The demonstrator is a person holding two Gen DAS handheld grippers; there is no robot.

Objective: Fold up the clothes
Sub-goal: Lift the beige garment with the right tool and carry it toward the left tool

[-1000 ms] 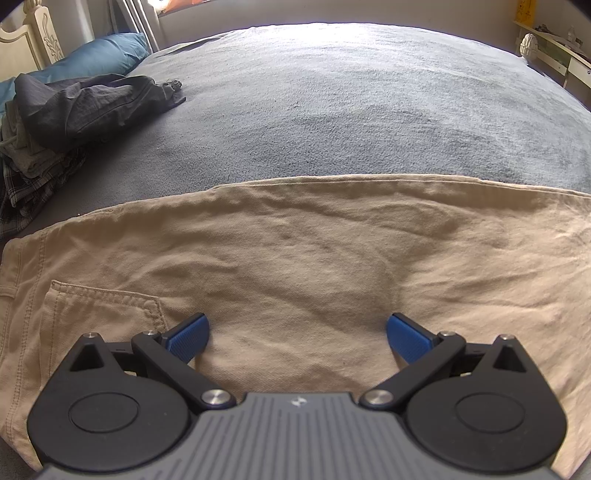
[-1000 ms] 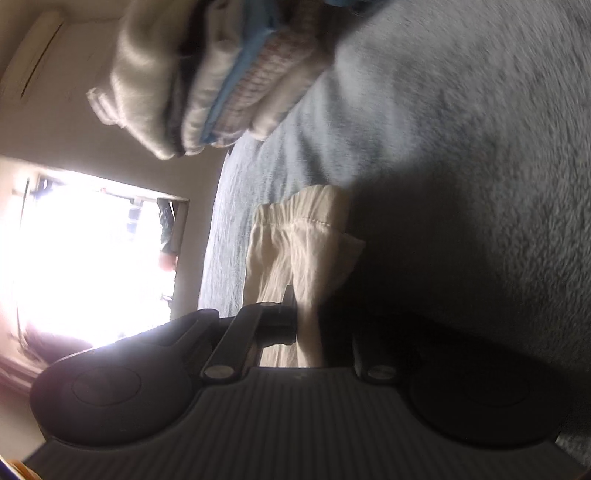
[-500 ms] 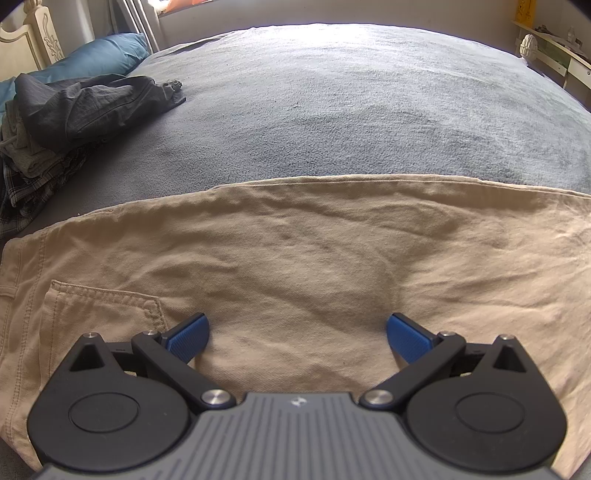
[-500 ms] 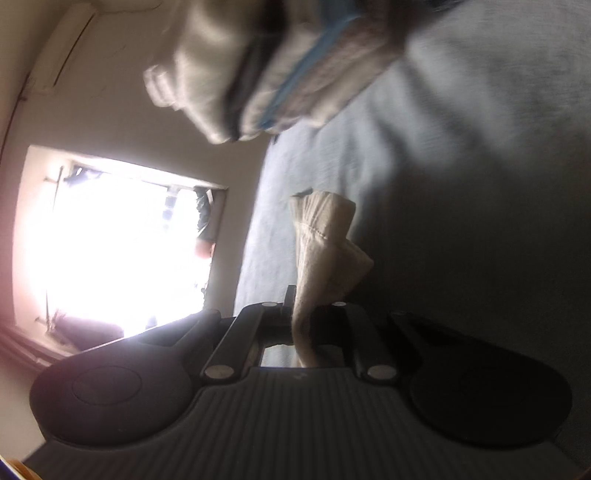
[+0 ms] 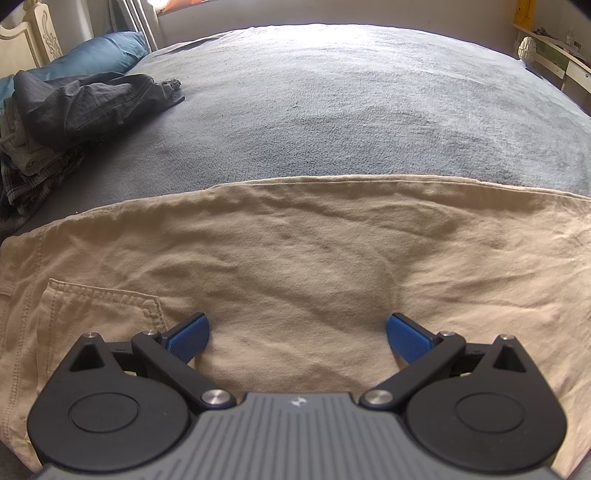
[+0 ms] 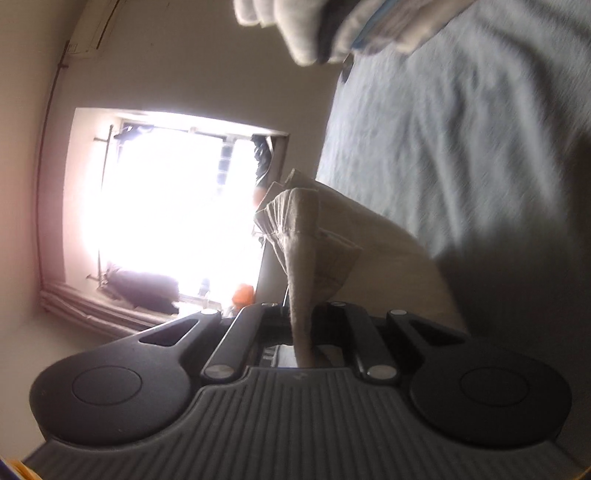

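Beige trousers [image 5: 295, 258] lie spread flat across the grey bed cover [image 5: 332, 103], a back pocket at the lower left of the left wrist view. My left gripper [image 5: 297, 338] stands open just over the cloth, blue pads wide apart, nothing between them. In the right wrist view, which is rolled on its side, my right gripper [image 6: 301, 314] is shut on a bunched end of the beige trousers [image 6: 306, 236]. That end is lifted off the bed cover [image 6: 461, 147], and the cloth trails away to the right of the jaws.
A heap of dark and plaid unfolded clothes [image 5: 62, 114] lies at the bed's left by a blue pillow [image 5: 92, 55]. A stack of folded clothes [image 6: 351, 26] sits on the bed beyond the right gripper. A bright window [image 6: 170, 214] fills the wall; a shelf [image 5: 554, 48] stands at far right.
My right gripper has risen and swung with the trouser end, so the window fills more of its view and the folded stack slid toward the top edge. The left gripper kept still.
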